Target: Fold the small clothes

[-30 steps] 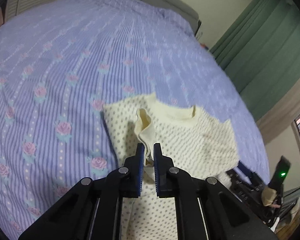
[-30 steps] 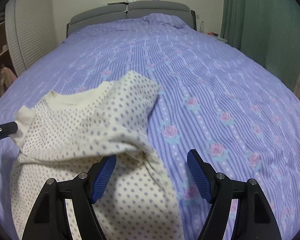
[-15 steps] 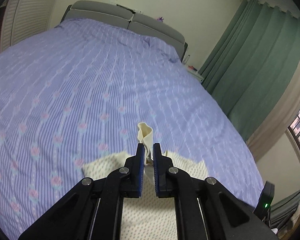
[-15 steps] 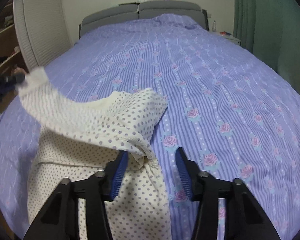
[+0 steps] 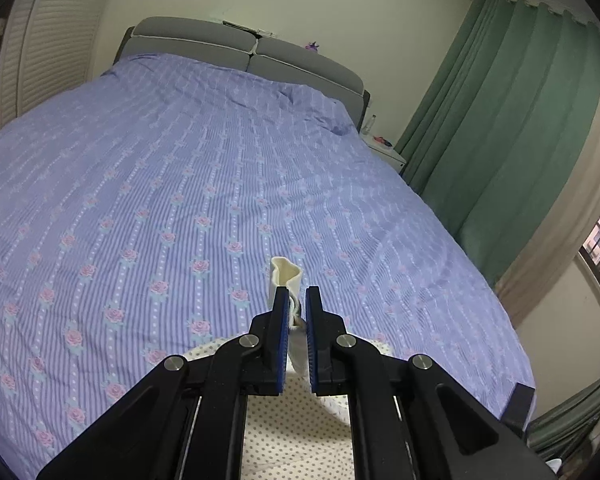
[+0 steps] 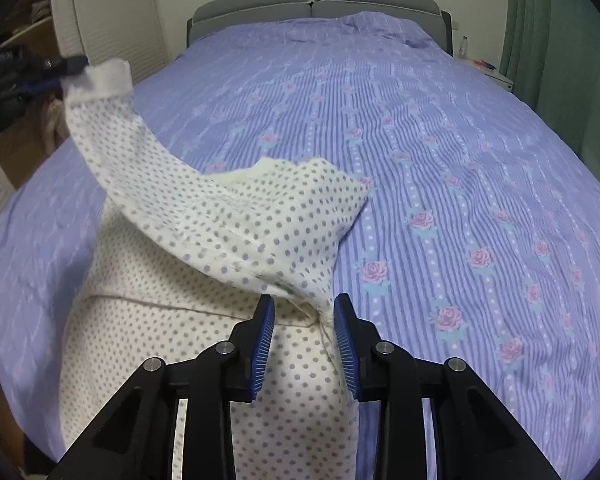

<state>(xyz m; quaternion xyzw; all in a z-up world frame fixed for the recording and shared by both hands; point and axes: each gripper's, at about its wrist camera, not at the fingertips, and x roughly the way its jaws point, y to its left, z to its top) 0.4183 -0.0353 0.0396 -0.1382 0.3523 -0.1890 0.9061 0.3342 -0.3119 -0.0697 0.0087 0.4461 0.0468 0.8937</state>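
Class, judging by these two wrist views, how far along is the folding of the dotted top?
Done: the cream polka-dot top lies on the purple floral bedspread. In hand: the left claw lifts the sleeve cuff; the right claw brackets the bunched armpit fabric, not yet shut. Left: every fold.

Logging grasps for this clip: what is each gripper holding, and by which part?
Left gripper: shut on the cream polka-dot top's sleeve cuff, lifted. Right gripper: open, astride a bunched fold, not clamped.
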